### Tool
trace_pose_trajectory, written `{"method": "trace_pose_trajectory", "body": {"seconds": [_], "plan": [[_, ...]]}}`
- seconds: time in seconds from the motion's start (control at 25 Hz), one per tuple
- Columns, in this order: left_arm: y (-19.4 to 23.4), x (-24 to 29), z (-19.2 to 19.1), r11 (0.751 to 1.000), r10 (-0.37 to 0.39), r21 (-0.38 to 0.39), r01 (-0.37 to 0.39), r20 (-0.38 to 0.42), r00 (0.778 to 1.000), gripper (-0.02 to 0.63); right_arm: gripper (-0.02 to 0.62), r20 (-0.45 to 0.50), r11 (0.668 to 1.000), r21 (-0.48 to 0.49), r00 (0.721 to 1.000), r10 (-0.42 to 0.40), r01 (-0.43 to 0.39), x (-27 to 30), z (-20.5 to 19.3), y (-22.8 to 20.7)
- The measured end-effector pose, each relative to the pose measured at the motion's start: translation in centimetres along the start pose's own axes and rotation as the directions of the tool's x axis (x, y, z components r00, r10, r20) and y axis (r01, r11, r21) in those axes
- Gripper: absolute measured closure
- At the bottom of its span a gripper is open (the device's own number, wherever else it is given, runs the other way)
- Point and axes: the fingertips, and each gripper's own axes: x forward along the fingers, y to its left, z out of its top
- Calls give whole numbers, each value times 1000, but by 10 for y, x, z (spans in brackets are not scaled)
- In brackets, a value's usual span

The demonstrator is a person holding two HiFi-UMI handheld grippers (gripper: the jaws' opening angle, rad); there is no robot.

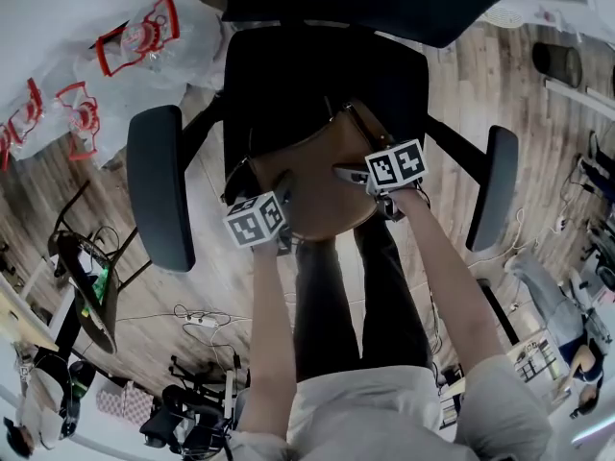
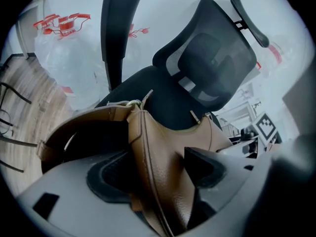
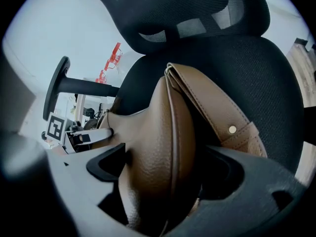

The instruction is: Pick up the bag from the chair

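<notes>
A brown leather bag (image 1: 317, 185) sits over the seat of a black office chair (image 1: 288, 75). My left gripper (image 1: 274, 229) is shut on the bag's left end; in the left gripper view the bag (image 2: 163, 167) is pinched between the jaws. My right gripper (image 1: 380, 188) is shut on the bag's right end; the right gripper view has the bag (image 3: 163, 147) bulging between the jaws, its strap (image 3: 222, 117) folded alongside. The chair's backrest (image 3: 182, 14) rises behind it. Whether the bag still touches the seat cannot be told.
The chair's armrests (image 1: 154, 185) (image 1: 492, 185) flank the bag on both sides. Clear plastic bags with red print (image 1: 144, 36) lie on the floor beyond the chair. A small side table (image 1: 91, 286), cables and other chairs (image 1: 192, 416) stand behind on the wooden floor.
</notes>
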Motion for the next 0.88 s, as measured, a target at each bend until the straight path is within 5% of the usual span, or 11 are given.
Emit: {"method": "trace_pose_trajectory", "body": {"seconds": [0.48, 0.64, 0.88], "plan": [[-6, -13, 6, 998, 21, -58, -16, 83, 996, 344, 249, 115, 998, -64, 993, 17, -10, -19, 2, 14], [-11, -30, 12, 996, 87, -20, -85, 153, 984, 376, 282, 175, 988, -150, 985, -14, 40, -28, -3, 25], [-24, -45, 11, 997, 79, 6, -83, 244, 967, 396, 324, 254, 980, -188, 967, -10, 59, -44, -13, 35]]}}
